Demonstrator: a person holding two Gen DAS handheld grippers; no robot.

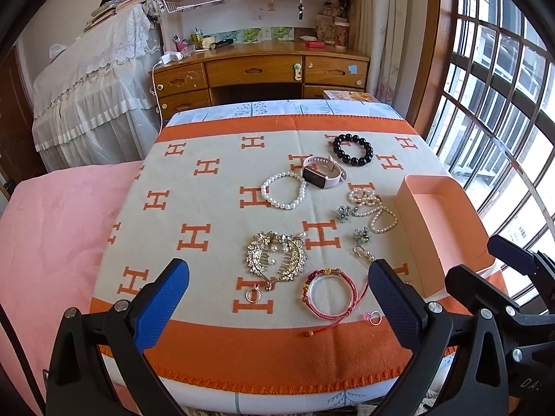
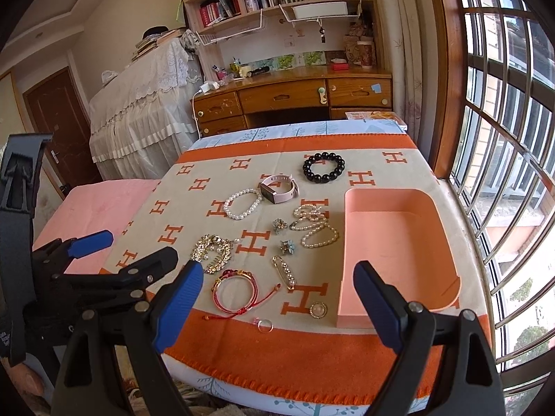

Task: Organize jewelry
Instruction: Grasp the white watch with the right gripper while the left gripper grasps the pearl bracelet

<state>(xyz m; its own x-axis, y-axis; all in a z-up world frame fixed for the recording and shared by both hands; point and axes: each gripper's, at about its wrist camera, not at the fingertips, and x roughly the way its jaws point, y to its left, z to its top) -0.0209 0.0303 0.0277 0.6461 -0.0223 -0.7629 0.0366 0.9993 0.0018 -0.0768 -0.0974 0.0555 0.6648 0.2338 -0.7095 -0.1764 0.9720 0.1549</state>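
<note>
Both the left tongs (image 1: pixel 279 306) and the right tongs (image 2: pixel 277 306) are hovering wide open over the blanket's near edge (image 2: pixel 312 357), the pink box (image 2: pixel 399 242) lying lengthwise ahead of the right pair.

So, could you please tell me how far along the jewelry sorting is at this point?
Nothing looks done yet: the pink box is empty. Nothing is in hand either; the left tongs and right tongs are both open above the near edge. Everything remains on the blanket, including the black bead bracelet, watch, pearl bracelet and red cord bangle.
</note>
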